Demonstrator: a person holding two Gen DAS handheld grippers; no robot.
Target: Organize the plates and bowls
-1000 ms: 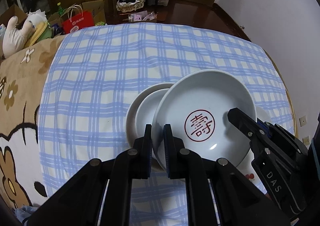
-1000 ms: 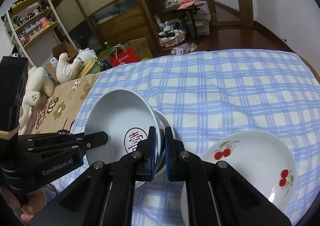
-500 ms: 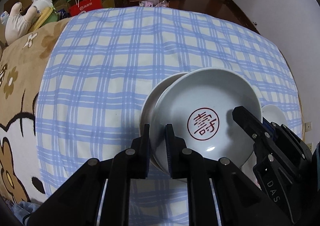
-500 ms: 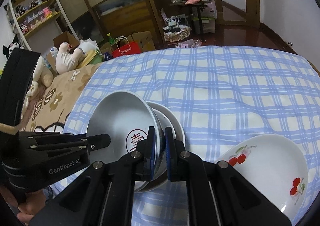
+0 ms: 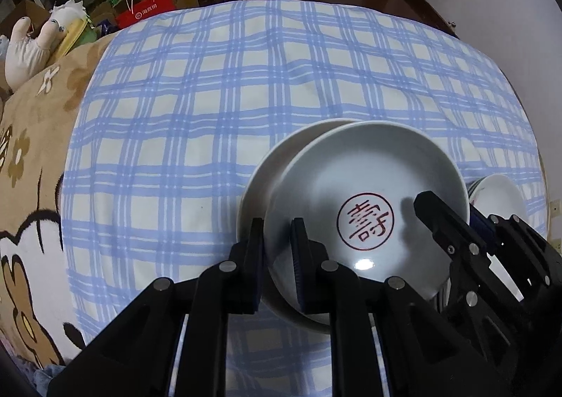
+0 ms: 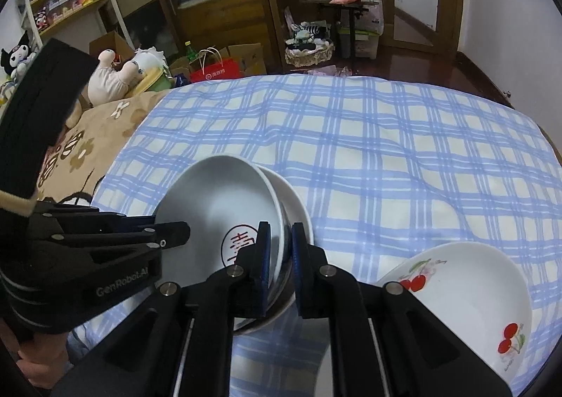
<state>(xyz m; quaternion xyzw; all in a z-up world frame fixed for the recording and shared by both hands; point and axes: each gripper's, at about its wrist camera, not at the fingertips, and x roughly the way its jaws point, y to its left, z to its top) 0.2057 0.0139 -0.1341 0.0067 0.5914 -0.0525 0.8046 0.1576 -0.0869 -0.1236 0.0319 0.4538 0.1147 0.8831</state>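
Two grippers share one dish: the left gripper [image 5: 277, 249] straddles the near-left rim of the red-seal plate [image 5: 365, 207], and the right gripper [image 6: 279, 249] straddles its opposite rim, one finger inside the plate, one outside. Left jaws stand narrow about the rim with a little slack showing. Right jaws are opening, rim between them; whether the pads touch, cannot tell. Red-seal plate sits nested, off-centre, in a plain white plate [image 5: 267, 172] on the blue checked cloth [image 5: 210, 116]; the lower rim peeks out at 10 o'clock in the left wrist view. Cherry-print plate [image 6: 467, 298] lies apart at 4 o'clock of the stack in the right wrist view. Judged step: setting the red-seal plate onto the stack, at the point of release. Next move likely calls for widening both jaws clear of the rim, lifting straight out without dragging the plate, then going for the cherry-print plate.
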